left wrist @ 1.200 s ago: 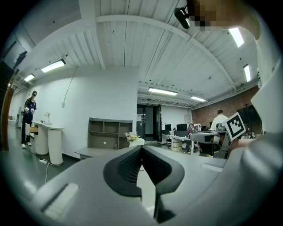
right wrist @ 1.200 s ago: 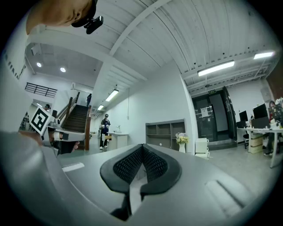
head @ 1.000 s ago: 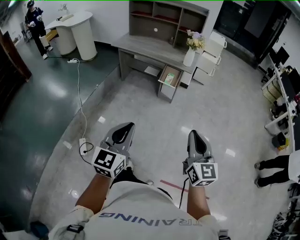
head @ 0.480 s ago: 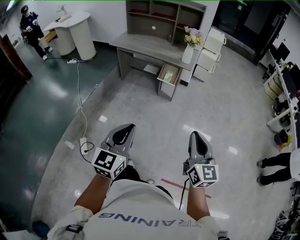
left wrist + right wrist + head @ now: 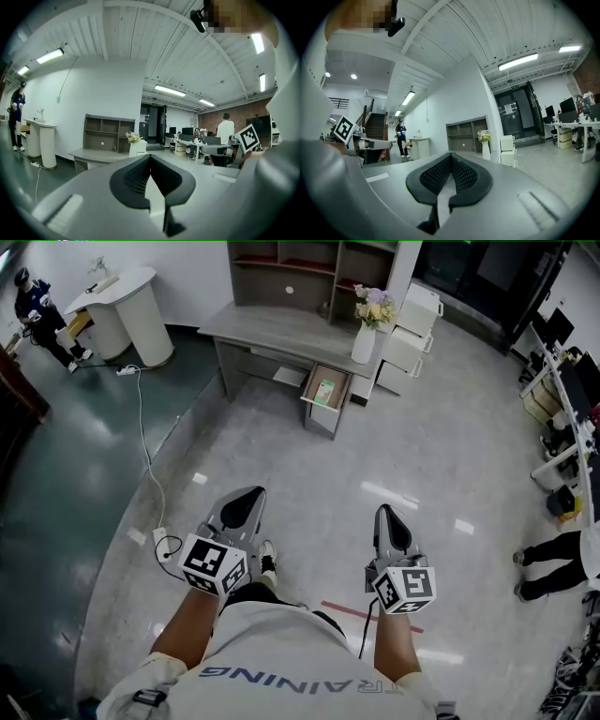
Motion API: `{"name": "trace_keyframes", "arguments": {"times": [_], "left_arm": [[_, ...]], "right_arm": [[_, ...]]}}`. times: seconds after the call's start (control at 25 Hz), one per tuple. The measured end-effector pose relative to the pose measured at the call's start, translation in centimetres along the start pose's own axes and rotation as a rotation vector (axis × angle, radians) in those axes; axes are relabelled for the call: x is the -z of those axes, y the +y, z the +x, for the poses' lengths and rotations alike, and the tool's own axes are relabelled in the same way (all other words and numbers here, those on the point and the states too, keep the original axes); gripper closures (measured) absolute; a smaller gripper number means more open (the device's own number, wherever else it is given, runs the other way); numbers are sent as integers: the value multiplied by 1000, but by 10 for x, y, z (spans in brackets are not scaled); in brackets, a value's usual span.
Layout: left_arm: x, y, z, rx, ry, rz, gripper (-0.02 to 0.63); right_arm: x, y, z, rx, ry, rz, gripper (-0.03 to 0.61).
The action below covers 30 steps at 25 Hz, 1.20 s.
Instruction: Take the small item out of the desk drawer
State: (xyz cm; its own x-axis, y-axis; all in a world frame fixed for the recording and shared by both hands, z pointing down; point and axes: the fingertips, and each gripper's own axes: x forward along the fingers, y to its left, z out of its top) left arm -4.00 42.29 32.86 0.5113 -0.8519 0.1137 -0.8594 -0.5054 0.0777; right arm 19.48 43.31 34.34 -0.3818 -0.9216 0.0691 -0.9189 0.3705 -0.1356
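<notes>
The grey desk (image 5: 281, 329) stands far ahead across the floor, with its drawer (image 5: 313, 409) pulled open below the right end. A small green item (image 5: 324, 392) lies inside the drawer. My left gripper (image 5: 249, 497) and right gripper (image 5: 386, 514) hover side by side over the floor, well short of the desk. Both are shut with nothing between the pads. In the left gripper view the left gripper (image 5: 150, 158) points toward the desk (image 5: 101, 154), its tips touching. In the right gripper view the right gripper (image 5: 451, 156) is likewise shut and empty.
A white vase of flowers (image 5: 365, 337) stands on the desk's right end, next to a white drawer cabinet (image 5: 409, 334). A shelf unit (image 5: 309, 263) backs the desk. A cable and power strip (image 5: 159, 538) lie on the floor at left. Someone's legs (image 5: 548, 568) show at right.
The desk and open drawer have drifted slightly left in the head view as the person walks. A shoe now shows by the left gripper. Both grippers stay shut and level.
</notes>
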Motion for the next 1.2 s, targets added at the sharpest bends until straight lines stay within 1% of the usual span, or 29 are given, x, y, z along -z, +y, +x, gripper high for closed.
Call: {"name": "trace_keyframes", "arguments": {"times": [0.16, 0.36, 0.6, 0.8, 1.04, 1.2], "left_arm": [[-10, 26, 38, 18, -8, -10, 615], [-23, 76, 80, 16, -11, -11, 615], [-26, 143, 117, 12, 6, -29, 615], [-26, 190, 145, 27, 9, -36, 615], [-25, 232, 170, 44, 24, -38, 615], [-23, 249, 186, 49, 23, -49, 615]], "right_arm": [[-8, -11, 41, 12, 17, -20, 564], [-16, -14, 105, 14, 41, -27, 565], [-17, -1, 185, 1, 67, -34, 564], [-13, 9, 243, -3, 81, -44, 565], [-15, 24, 290, -7, 78, -60, 565], [-10, 19, 312, -9, 107, -75, 564]]}}
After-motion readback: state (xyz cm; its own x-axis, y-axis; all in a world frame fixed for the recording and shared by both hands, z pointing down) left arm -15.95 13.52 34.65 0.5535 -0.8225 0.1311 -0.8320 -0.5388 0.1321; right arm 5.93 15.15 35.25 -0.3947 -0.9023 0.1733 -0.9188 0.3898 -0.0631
